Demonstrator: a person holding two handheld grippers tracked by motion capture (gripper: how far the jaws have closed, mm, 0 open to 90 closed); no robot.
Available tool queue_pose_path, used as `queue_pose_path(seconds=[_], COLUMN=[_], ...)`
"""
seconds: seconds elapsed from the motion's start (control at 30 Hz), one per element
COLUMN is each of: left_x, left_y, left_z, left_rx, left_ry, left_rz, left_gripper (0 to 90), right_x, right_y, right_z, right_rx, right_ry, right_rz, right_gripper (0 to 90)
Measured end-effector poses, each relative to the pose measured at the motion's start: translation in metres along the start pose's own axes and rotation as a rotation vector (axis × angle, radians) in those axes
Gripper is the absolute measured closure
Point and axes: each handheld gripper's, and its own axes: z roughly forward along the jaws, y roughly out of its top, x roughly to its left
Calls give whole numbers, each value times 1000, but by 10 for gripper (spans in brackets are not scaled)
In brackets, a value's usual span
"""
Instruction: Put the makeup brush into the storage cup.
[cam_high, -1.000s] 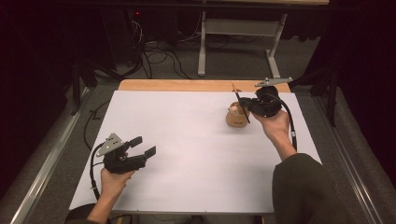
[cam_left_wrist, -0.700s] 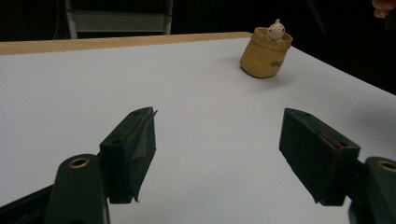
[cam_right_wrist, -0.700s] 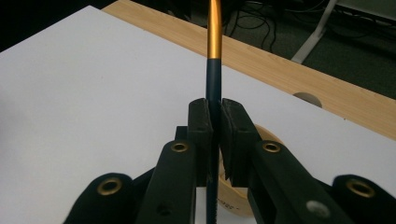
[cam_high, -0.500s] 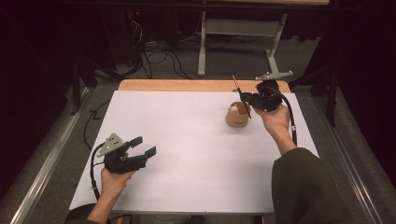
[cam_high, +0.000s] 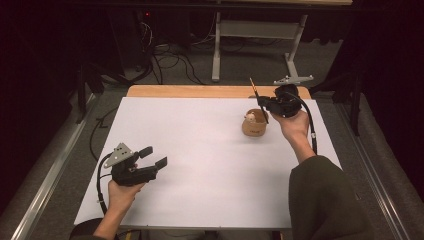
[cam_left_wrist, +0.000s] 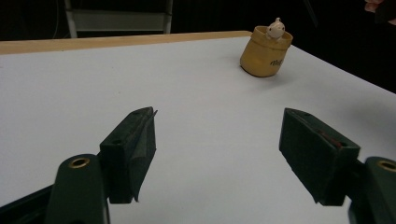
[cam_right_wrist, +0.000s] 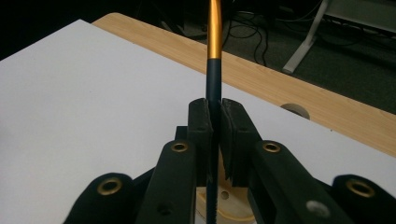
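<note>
The right claw (cam_right_wrist: 214, 122) is clamped on a thin, stiff, light pencil (cam_right_wrist: 214, 56) just above the small tan pot (cam_high: 253, 125). It likely pivots unless gripped mid-shaft. The left claw (cam_high: 153, 157), well away from the pot, gapes wide and empty.

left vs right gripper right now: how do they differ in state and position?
The left gripper has its fingers spread wide with nothing between them; the right gripper is shut on a thin pen.

The left sits near the front-left of the table; the right is held by the yellow pot at the far right.

Both are black, hand-held, cabled.
</note>
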Motion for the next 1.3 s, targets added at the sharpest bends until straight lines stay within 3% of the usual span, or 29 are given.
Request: queue_pose_path(seconds=[1.3], left_x=[0], left_y=[0], left_z=[0], left_rx=[-3], left_ry=[-7], left_rz=[-8], left_gripper=[278], right_x=[-11], right_y=[-3], right_z=[33], right_rx=[-36], right_ry=[-46], right_rz=[16], right_gripper=[851])
